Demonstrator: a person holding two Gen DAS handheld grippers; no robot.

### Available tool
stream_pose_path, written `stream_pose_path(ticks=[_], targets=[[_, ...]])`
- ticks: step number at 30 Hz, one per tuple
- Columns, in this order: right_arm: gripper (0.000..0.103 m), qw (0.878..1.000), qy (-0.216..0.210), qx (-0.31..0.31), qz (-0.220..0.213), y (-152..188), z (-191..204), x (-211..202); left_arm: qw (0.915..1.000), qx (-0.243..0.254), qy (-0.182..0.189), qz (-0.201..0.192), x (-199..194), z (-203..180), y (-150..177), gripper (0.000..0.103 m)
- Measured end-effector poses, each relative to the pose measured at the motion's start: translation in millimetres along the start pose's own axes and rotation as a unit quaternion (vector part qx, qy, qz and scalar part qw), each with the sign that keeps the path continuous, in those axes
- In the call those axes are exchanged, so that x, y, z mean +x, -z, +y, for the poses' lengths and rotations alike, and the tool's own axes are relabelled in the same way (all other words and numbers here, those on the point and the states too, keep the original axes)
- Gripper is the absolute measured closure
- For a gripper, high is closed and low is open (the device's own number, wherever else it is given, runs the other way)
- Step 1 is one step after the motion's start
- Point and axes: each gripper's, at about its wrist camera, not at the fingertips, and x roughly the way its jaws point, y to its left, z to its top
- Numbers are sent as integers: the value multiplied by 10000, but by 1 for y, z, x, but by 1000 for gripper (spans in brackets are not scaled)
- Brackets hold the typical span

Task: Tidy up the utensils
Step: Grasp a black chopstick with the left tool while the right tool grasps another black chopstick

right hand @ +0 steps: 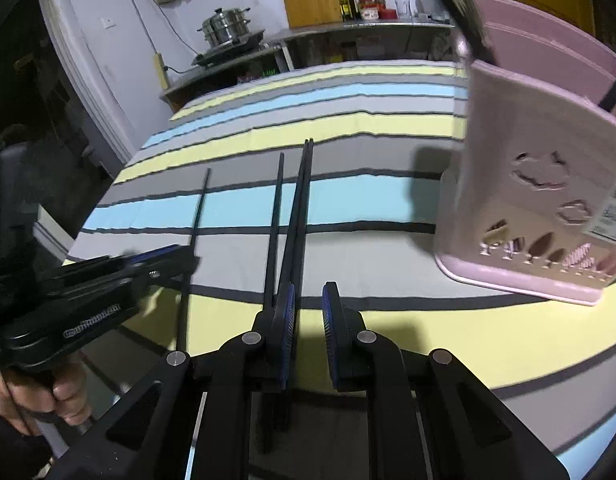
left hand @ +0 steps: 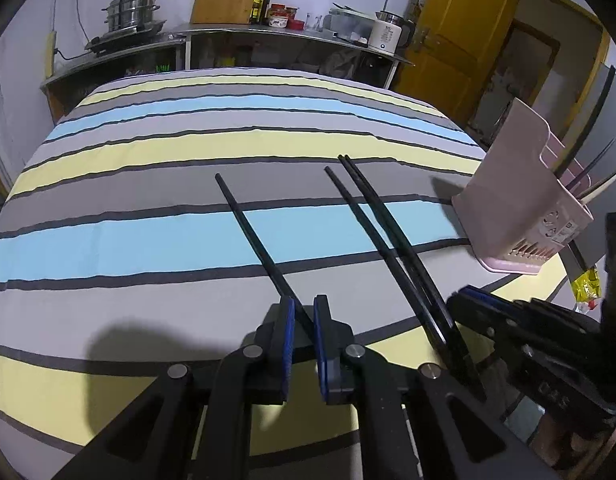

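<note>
My left tongs (left hand: 304,314) pinch 1 black chopstick (left hand: 248,220). My right tongs (right hand: 308,304) half open, empty, beside 3 chopsticks (right hand: 296,208). Pink holder (right hand: 539,200) near.

AHEAD OF LEFT JAWS: bare striped tablecloth (left hand: 156,240), open to far edge | RIGHT OF LEFT JAWS: three long black chopsticks (left hand: 387,240) lying close together, then tilted pink plastic utensil holder (left hand: 523,216) | RIGHT OF RIGHT JAWS: same holder close by, blocking; yellow stripe between free
</note>
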Motion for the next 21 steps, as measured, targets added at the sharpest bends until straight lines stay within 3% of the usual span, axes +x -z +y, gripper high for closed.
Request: stream_pose_path(ticks=[8,14,21], targets=[[88,10000,27,-40,0,-5,-1,5,10000,-28,46,4,0,2,0,91],[89,9996,282,-32,54,-10,-1,8,10000,-56,-11,14,4,1,-4,91],[89,10000,-9,-38,-37,-13,6,2,10000,-68,9,-7,5,2,-4,91]])
